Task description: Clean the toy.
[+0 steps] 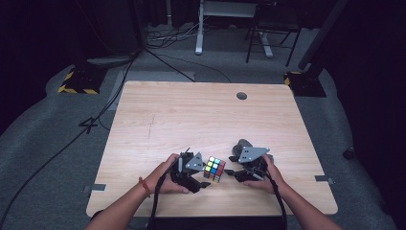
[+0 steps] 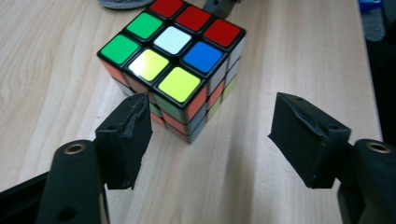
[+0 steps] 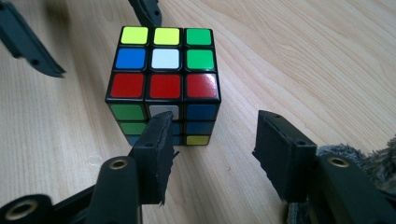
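Multicoloured plastic puzzle cube (image 1: 214, 168): on pale wooden table (image 1: 191, 115), near edge, between left tool (image 1: 203, 183) and right tool (image 1: 229, 172); both gaping, empty.

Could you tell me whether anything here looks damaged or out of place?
The left gripper has ragged, torn black padding on its jaws. A grey furry object lies beside the right gripper, its purpose unclear.

We hold two black hand tools, the left tool (image 1: 207, 183) and the right tool (image 1: 229, 171), each topped by a grey three-cornered plate and trailing a black cable. Their black jaws carry worn padding and brass-ringed screw holes. A red wristband (image 1: 144, 186) circles our left wrist.
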A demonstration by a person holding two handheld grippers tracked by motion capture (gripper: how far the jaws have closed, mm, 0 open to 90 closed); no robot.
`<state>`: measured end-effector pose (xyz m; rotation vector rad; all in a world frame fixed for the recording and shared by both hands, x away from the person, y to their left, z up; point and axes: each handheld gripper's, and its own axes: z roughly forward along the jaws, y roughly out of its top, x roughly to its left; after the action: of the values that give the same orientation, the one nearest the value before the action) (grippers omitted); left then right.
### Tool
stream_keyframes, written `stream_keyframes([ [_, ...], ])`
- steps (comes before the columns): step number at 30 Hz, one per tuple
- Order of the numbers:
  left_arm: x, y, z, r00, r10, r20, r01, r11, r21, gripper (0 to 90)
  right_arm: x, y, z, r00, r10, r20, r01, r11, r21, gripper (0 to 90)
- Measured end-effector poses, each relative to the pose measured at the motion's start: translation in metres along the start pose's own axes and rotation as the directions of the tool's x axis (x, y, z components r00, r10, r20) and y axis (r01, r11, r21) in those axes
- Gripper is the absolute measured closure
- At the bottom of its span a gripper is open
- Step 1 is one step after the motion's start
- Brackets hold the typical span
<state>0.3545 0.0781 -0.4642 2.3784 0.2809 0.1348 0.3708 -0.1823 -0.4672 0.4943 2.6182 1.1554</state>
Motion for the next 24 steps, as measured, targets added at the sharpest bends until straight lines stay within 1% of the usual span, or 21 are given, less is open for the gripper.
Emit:
stream_keyframes([
  [1,0.002,0.001,-0.001,0.9999,-0.002,-0.013,0.002,1.0,-0.009,27.5,0.0,0.0,0.0,1.0,-0.003,0.001,0.003,1.0,0.003,46.8],
  [2,0.004,0.001,-0.003,0.9996,-0.015,-0.022,0.015,0.9997,-0.019,25.6,0.0,0.0,0.0,1.0,-0.007,-0.003,0.007,1.0,0.006,46.6],
  [3,0.006,0.001,-0.004,0.9993,-0.028,-0.025,0.027,0.9991,-0.033,23.3,0.0,-0.001,0.0,0.9999,-0.01,-0.011,0.01,1.0,0.007,46.3],
  [5,0.011,0.003,-0.006,0.9991,-0.032,-0.029,0.031,0.9982,-0.052,20.0,0.001,-0.002,0.0,0.9994,-0.01,-0.035,0.01,1.0,0.006,46.1],
  [6,0.013,0.005,-0.006,0.9993,-0.03,-0.021,0.029,0.9978,-0.06,19.6,0.002,-0.002,0.001,0.999,-0.018,-0.042,0.018,1.0,0.007,46.1],
  [7,0.015,0.007,-0.004,0.9997,-0.021,-0.008,0.021,0.9982,-0.057,18.0,0.003,-0.002,0.001,0.9986,-0.019,-0.049,0.02,1.0,0.011,46.1],
  [8,0.018,0.01,-0.002,1.0,-0.006,-0.006,0.006,0.9988,-0.049,15.2,0.004,-0.002,0.002,0.9985,-0.017,-0.053,0.018,1.0,0.014,46.2],
  [9,0.02,0.012,0.001,1.0,0.008,-0.006,-0.008,0.9992,-0.039,16.2,0.004,-0.002,0.003,0.9985,-0.021,-0.051,0.022,1.0,0.018,46.2],
  [10,0.023,0.015,0.005,0.9999,0.012,-0.005,-0.013,0.9996,-0.027,16.1,0.005,-0.002,0.004,0.9985,-0.025,-0.049,0.026,0.999,0.019,46.2],
  [12,0.026,0.018,0.011,0.9996,0.027,-0.011,-0.027,0.9995,-0.017,16.3,0.005,-0.002,0.005,0.9984,-0.023,-0.051,0.024,0.999,0.021,46.1],
  [14,0.026,0.02,0.017,0.9975,0.069,0.013,-0.069,0.9976,0.004,16.3,0.005,-0.002,0.005,0.9986,-0.024,-0.047,0.024,1.0,0.017,46.1],
  [15,0.026,0.021,0.02,0.9969,0.079,0.01,-0.079,0.9968,0.014,16.0,0.004,-0.003,0.004,0.9986,-0.02,-0.049,0.021,1.0,0.012,46.1],
  [16,0.026,0.022,0.022,0.9964,0.083,0.017,-0.083,0.9963,0.021,15.7,0.004,-0.003,0.004,0.9985,-0.019,-0.051,0.02,1.0,0.011,46.1],
  [17,0.026,0.022,0.024,0.996,0.082,0.035,-0.082,0.9964,0.018,16.3,0.003,-0.003,0.004,0.9985,-0.018,-0.053,0.019,1.0,0.011,45.9],
  [18,0.027,0.023,0.025,0.9948,0.092,0.043,-0.093,0.9955,0.019,16.3,0.003,-0.003,0.004,0.9982,-0.013,-0.058,0.013,1.0,0.007,45.7],
  [19,0.026,0.023,0.026,0.9954,0.087,0.04,-0.087,0.9961,0.013,16.4,0.003,-0.003,0.004,0.998,-0.012,-0.062,0.012,1.0,0.008,45.7],
  [20,0.027,0.023,0.027,0.995,0.084,0.054,-0.084,0.9965,0.004,17.1,0.003,-0.003,0.004,0.9979,-0.012,-0.064,0.013,1.0,0.01,45.5],
  [23,0.026,0.023,0.028,0.9946,0.088,0.055,-0.088,0.9961,0.006,17.2,0.004,-0.003,0.006,0.9977,-0.012,-0.066,0.013,1.0,0.011,44.4],
  [24,0.026,0.023,0.028,0.9953,0.077,0.058,-0.078,0.9969,0.008,17.2,0.004,-0.003,0.006,0.9978,-0.013,-0.065,0.013,1.0,0.014,44.2],
])
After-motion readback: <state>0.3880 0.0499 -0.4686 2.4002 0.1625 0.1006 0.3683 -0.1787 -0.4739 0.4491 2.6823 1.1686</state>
